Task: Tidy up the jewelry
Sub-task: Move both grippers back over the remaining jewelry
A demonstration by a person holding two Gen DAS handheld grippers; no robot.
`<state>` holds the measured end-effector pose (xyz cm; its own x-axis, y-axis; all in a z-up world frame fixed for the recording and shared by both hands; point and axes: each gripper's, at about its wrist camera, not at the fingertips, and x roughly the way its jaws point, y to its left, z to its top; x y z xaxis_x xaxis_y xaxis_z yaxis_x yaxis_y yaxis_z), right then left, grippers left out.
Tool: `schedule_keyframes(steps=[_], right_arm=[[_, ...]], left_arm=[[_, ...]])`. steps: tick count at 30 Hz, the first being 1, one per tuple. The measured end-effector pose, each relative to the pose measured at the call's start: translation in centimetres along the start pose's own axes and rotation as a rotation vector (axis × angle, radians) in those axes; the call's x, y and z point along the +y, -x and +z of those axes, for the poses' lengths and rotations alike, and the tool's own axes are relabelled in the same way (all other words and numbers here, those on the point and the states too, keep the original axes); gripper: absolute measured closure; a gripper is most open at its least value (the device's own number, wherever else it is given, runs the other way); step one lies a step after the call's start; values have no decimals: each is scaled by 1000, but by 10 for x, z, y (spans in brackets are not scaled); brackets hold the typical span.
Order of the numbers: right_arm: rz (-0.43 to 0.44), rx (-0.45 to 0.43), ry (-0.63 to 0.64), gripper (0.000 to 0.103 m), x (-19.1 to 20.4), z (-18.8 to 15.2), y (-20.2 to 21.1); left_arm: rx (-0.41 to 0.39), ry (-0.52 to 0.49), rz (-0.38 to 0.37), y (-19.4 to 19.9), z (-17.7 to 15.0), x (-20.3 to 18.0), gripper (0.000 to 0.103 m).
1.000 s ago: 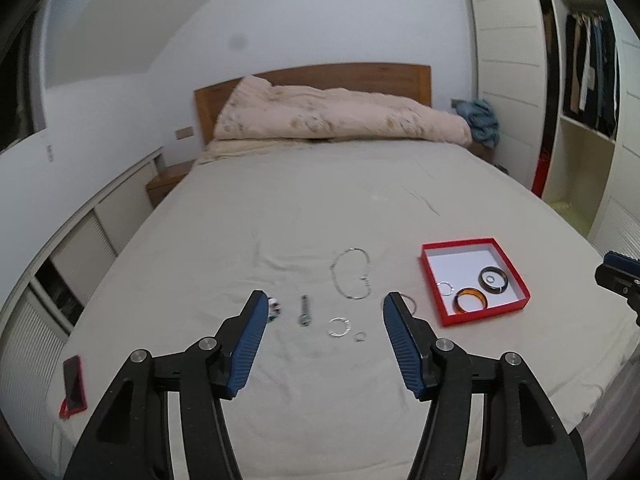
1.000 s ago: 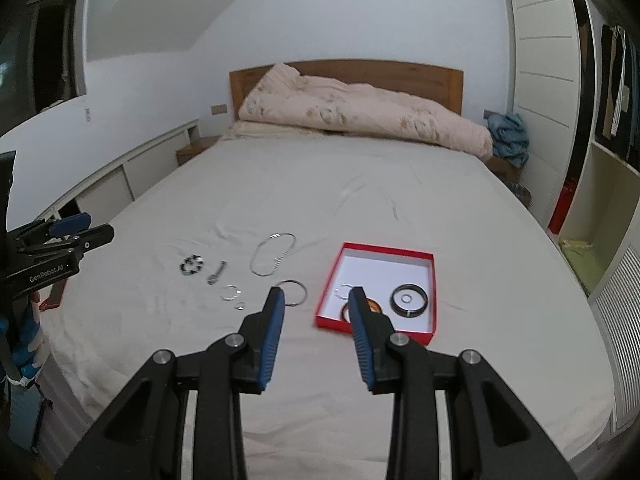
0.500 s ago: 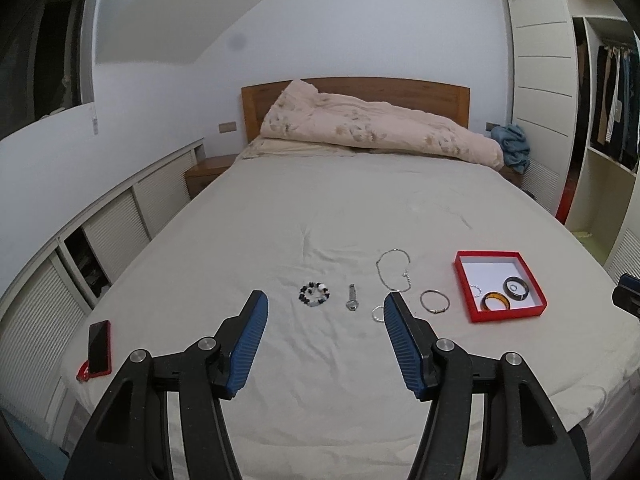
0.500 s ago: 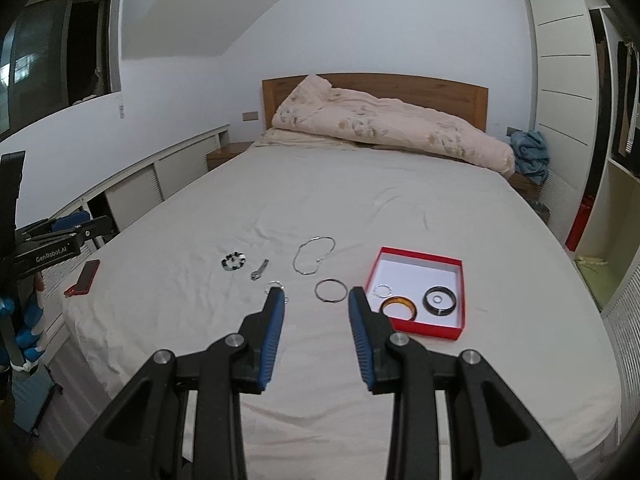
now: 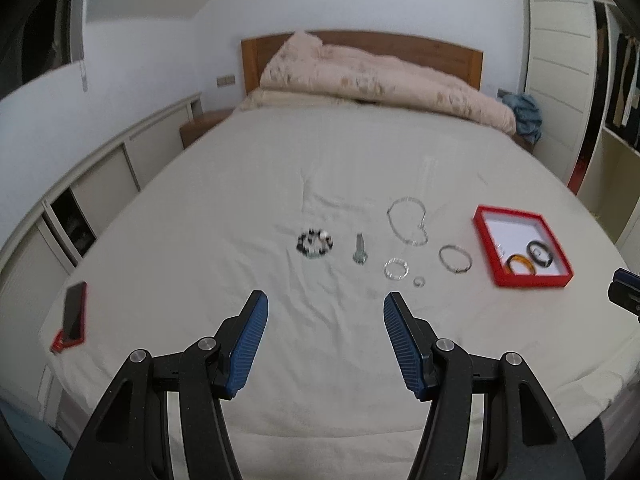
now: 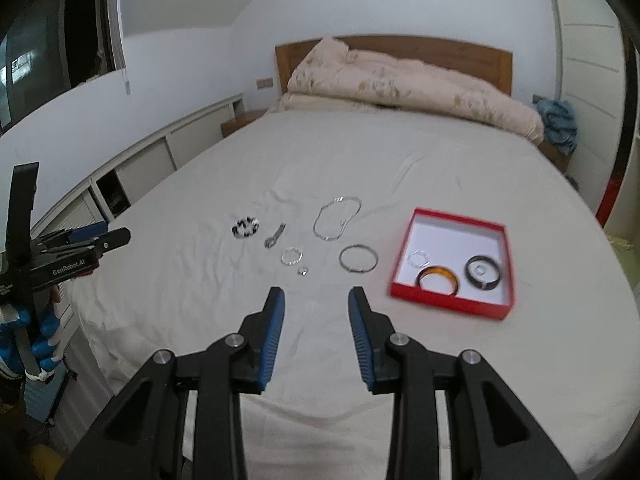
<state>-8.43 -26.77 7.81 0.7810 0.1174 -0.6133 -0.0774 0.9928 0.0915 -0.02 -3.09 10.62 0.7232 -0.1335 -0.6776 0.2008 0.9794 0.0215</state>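
A red tray [image 5: 559, 280] [image 6: 448, 302] lies on the bed and holds an amber bangle [image 6: 437, 278], a black bangle [image 6: 483, 272] and a small silver bracelet [image 6: 418, 258]. Loose on the sheet lie a beaded bracelet [image 5: 315, 243] [image 6: 245, 227], a silver pendant [image 5: 359, 253] [image 6: 275, 237], a silver necklace [image 5: 407, 225] [image 6: 337, 218], a silver bangle [image 5: 455, 258] [image 6: 358, 258], a small chain bracelet [image 5: 395, 269] [image 6: 291, 256] and a ring [image 5: 419, 281] [image 6: 303, 270]. My left gripper [image 5: 324, 312] and right gripper [image 6: 316, 304] are both open and empty, above the sheet short of the jewelry.
A phone in a red case [image 5: 74, 315] lies near the bed's left edge. A folded quilt [image 5: 380, 80] lies against the wooden headboard. Low cabinets [image 5: 80, 200] run along the left wall. A wardrobe [image 5: 616, 100] stands at right.
Both grippers pulled back and rose from the jewelry, then came slightly closer again. Both stayed open and empty. No jewelry has moved.
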Motion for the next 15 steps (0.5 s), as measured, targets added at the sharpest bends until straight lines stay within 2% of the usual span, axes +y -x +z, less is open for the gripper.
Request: schedule_keyframes(steps=[15], right_arm=[[123, 244, 0, 71, 0, -7, -181]], left_arm=[[230, 16, -70, -164, -20, -4, 45]])
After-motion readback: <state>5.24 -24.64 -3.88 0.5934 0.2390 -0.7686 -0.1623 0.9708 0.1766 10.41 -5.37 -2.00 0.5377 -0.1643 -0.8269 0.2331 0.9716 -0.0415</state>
